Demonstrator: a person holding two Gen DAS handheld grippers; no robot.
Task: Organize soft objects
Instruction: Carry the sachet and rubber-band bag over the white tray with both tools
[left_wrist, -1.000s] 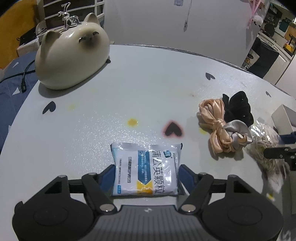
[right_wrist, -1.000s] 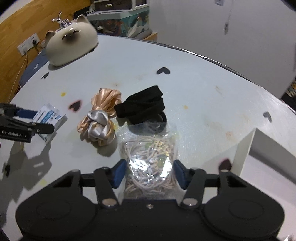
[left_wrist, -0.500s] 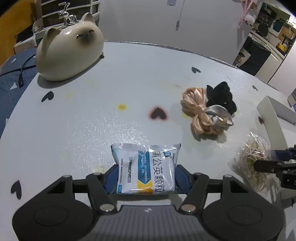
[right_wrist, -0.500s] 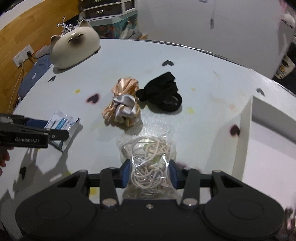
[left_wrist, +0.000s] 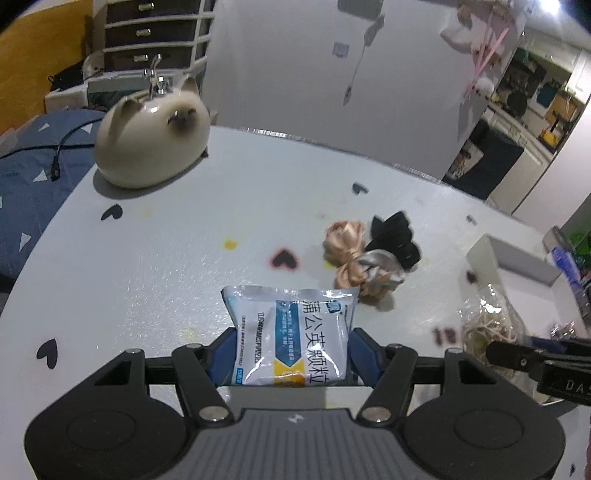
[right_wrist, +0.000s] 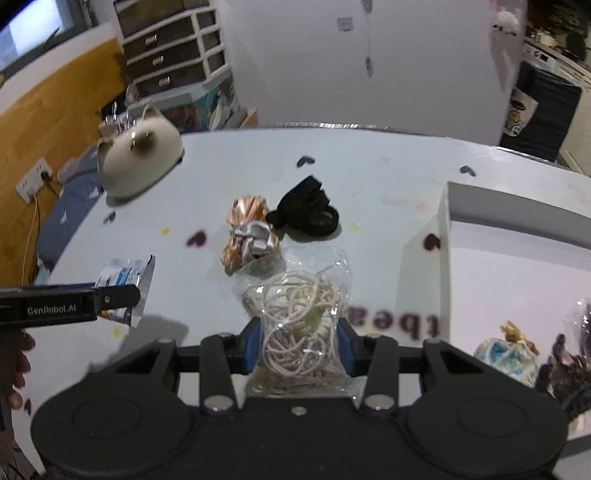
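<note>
- The left gripper (left_wrist: 291, 354) is pinching a white-and-blue sachet (left_wrist: 291, 336) between its blue pads; the jaws are pressing against both side edges of the packet.
- The sachet is standing out forward from the jaws, above the white table (left_wrist: 184, 240), with its printed face turned to the left wrist camera.
- The right gripper (right_wrist: 297, 347) is clamping a clear bag of pale elastic bands (right_wrist: 295, 325); the jaws are squeezing the bag's lower half and its upper part is fanning out ahead of them.
- In the right wrist view, the left gripper (right_wrist: 122, 299) is appearing from the left edge with the sachet (right_wrist: 125, 284) in its tip.
- A peach-and-silver satin scrunchie bundle (left_wrist: 360, 264) is lying mid-table, touching a black scrunchie (left_wrist: 395, 240) on its right.
- A white open box (right_wrist: 517, 258) is sitting at the right side of the table, just beside the held bag; a small blue-and-white wrapped item (right_wrist: 506, 354) and a dark item, too blurred to identify, are lying inside it.
- A cream cat-shaped ceramic figure (left_wrist: 151, 140) is resting at the far left of the table, well apart from the scrunchies.
</note>
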